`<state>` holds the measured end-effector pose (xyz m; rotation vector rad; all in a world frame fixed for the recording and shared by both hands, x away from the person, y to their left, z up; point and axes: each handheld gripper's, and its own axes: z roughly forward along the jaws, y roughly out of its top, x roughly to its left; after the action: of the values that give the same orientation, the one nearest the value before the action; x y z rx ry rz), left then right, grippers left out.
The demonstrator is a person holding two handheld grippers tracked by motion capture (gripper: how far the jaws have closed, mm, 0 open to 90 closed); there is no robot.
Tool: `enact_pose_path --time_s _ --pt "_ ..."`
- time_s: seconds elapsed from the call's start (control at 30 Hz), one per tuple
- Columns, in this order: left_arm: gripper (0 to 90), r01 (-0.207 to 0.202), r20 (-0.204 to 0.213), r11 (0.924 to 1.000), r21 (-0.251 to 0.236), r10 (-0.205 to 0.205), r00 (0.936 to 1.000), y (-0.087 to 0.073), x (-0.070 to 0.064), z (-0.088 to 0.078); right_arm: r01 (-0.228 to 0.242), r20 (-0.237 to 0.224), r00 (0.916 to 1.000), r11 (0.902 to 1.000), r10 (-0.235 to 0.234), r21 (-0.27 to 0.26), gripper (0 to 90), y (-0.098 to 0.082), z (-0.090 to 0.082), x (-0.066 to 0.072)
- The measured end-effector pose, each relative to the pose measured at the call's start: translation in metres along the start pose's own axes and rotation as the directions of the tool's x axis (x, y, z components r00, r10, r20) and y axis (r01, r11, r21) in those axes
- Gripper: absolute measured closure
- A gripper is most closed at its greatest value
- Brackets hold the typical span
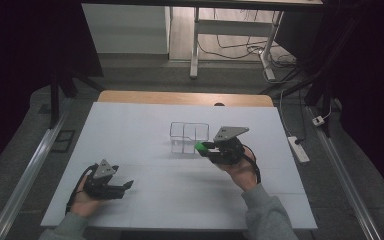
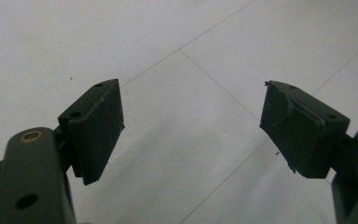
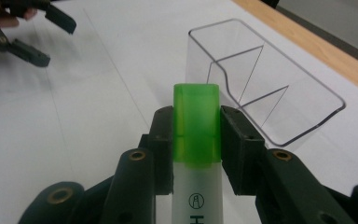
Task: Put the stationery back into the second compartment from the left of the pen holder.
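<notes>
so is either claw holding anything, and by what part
The right claw holds a green highlighter, clamped on its green cap, just above where the cap meets the white barrel. The left claw is open and holds nothing.

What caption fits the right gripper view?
Right claw clamps a green-capped highlighter beside a clear plastic organizer.

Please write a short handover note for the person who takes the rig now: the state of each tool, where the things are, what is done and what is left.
Right tool: shut on the green highlighter, cap end forward, held above the table close to the clear organizer.
Left tool: open, holds nothing, low over the white table cover at the near left.
Clear organizer: stands upright near the middle of the table; its compartments look empty.
Done: highlighter is picked up and brought next to the organizer.
Left: probably put the highlighter into one compartment and release it; this is my guess from the pose.
</notes>
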<state>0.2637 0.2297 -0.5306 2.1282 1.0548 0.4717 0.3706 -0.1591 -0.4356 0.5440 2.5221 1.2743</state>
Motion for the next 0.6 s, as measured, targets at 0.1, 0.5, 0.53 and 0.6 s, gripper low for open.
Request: enact_pose_path --time_s 0.1,0.5,0.53,0.6 --pt "21.1 0.000 -0.001 1.0000 -0.002 0.000 1.0000 0.000 0.000 0.000 -0.007 0.003 1.0000 0.9997 0.007 -0.022 66.4 0.002 -0.003 0.000" --pt "21.1 -0.002 0.000 1.0000 -0.001 0.002 1.0000 0.000 0.000 0.000 -0.027 0.026 0.9992 0.9964 0.029 -0.081 66.4 0.007 -0.010 -0.002" --pt "21.1 -0.001 0.001 1.0000 -0.001 0.001 1.0000 0.000 0.000 0.000 -0.031 0.029 0.9990 0.9957 0.034 -0.088 66.4 0.008 -0.011 -0.002" --pt "21.1 -0.002 0.000 1.0000 -0.001 0.002 1.0000 0.000 -0.001 0.000 -0.038 0.032 0.9986 0.9950 0.041 -0.092 66.4 0.009 -0.012 -0.003"
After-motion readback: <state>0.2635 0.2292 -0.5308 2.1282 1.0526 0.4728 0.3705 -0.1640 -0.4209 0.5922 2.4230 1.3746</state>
